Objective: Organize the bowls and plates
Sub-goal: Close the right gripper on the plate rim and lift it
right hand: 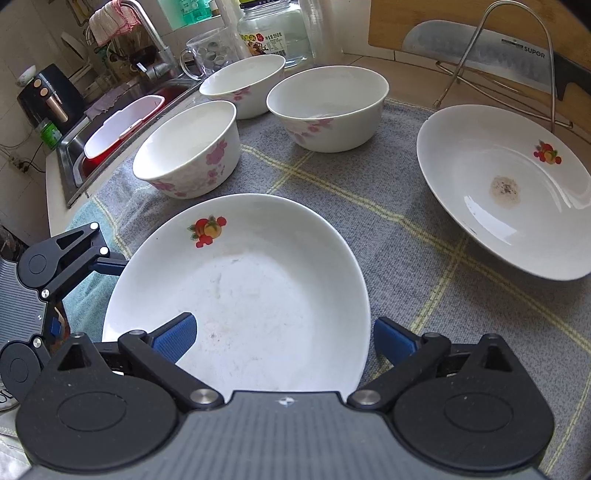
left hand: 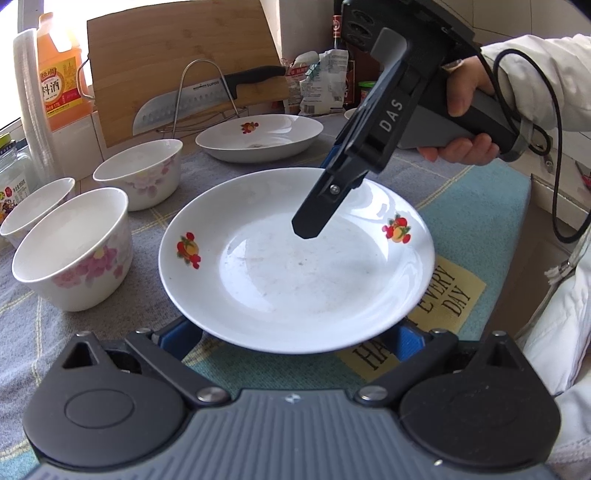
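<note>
A white plate with fruit prints (left hand: pixel 295 266) lies on the towel in front of me; it also shows in the right wrist view (right hand: pixel 251 295). My left gripper (left hand: pixel 291 332) is open, its blue fingers under the plate's near rim. My right gripper (right hand: pixel 284 336) is open astride the plate's far rim: one finger (right hand: pixel 177 334) over the plate, the other outside; it shows in the left wrist view (left hand: pixel 314 221). A second fruit plate (right hand: pixel 506 192) with a dark stain lies at the back (left hand: pixel 258 136). Three floral bowls (right hand: pixel 188 151) (right hand: pixel 327 107) (right hand: pixel 242 85) stand to the left (left hand: pixel 74 251).
A grey checked towel (right hand: pixel 424 258) covers the counter. A knife on a wire rack (left hand: pixel 207 99) and a cutting board (left hand: pixel 177 55) stand behind. A bottle (left hand: pixel 59 74), a jar (right hand: pixel 273 33) and a sink (right hand: pixel 110 129) border the bowls.
</note>
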Tool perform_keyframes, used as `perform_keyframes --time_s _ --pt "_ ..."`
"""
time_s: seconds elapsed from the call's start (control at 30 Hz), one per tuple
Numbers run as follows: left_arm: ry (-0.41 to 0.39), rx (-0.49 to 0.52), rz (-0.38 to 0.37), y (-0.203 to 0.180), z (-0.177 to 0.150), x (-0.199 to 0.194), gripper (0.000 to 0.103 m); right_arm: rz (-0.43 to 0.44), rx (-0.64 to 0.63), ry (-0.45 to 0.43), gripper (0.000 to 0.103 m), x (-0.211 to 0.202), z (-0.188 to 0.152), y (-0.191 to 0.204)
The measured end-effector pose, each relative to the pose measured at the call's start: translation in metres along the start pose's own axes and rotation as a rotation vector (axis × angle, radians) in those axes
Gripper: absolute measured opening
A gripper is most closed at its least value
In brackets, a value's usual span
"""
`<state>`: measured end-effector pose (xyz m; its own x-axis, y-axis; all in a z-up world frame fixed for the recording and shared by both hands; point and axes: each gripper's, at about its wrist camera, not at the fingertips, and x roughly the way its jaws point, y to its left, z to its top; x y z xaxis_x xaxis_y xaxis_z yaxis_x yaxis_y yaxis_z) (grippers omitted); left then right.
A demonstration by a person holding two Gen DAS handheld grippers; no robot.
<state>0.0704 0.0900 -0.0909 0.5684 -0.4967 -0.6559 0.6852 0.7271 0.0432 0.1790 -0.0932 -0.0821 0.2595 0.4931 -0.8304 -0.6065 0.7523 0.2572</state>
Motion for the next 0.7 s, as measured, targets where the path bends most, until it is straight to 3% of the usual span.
perform_keyframes --time_s 0.3,0.7 --pt "0.0 0.004 -0.025 0.003 0.0 0.001 0.102 0.113 0.028 0.063 0.103 0.002 0.013 -0.007" --pt "-0.003 0.016 -0.035 0.004 0.0 0.003 0.102 0.15 0.078 0.114 0.103 0.005 0.022 -0.011"
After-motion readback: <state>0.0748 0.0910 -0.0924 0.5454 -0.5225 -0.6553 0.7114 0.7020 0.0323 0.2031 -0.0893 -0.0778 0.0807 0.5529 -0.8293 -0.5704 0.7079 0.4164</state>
